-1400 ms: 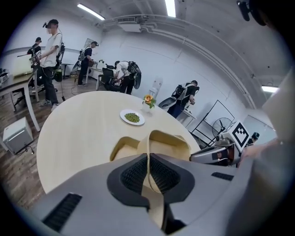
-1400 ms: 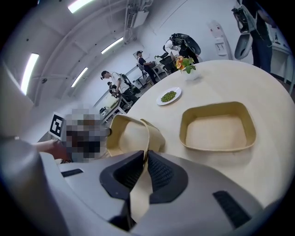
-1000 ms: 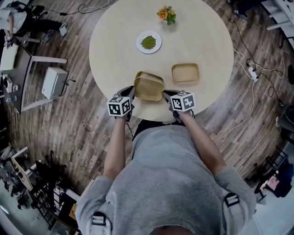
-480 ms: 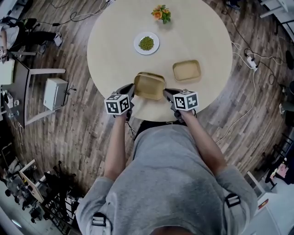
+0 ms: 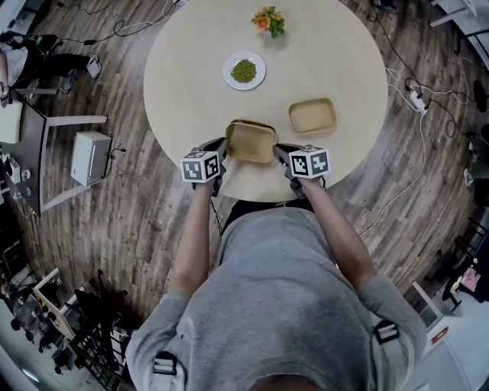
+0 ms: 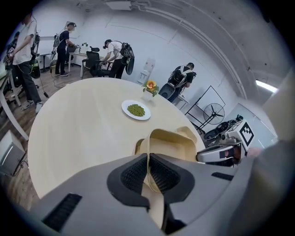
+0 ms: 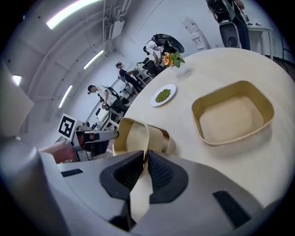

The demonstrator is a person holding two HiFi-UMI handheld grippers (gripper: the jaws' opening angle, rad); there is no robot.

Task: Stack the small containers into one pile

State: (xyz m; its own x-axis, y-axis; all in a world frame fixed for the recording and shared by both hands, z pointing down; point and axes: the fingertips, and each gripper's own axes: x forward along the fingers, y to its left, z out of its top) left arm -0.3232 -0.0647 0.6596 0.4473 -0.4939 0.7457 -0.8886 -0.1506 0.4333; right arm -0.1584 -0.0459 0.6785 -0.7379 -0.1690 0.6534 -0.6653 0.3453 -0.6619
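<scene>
tan rounded-rectangle open-top containers (image 5: pixel 312 116): 3 | round white plate of green peas (image 5: pixel 229 73): 1 | small orange flower bunch (image 5: pixel 269 21): 1 | round pale wooden table (image 5: pixel 191 69): 1

Bright, even ceiling-strip lighting, soft shadows, strong fisheye distortion with dark corners

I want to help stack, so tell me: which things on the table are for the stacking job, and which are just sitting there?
For the job: held container, pinched by left gripper and right gripper; empty container beside it.
Just sitting: plate of green food; flowers.
</scene>
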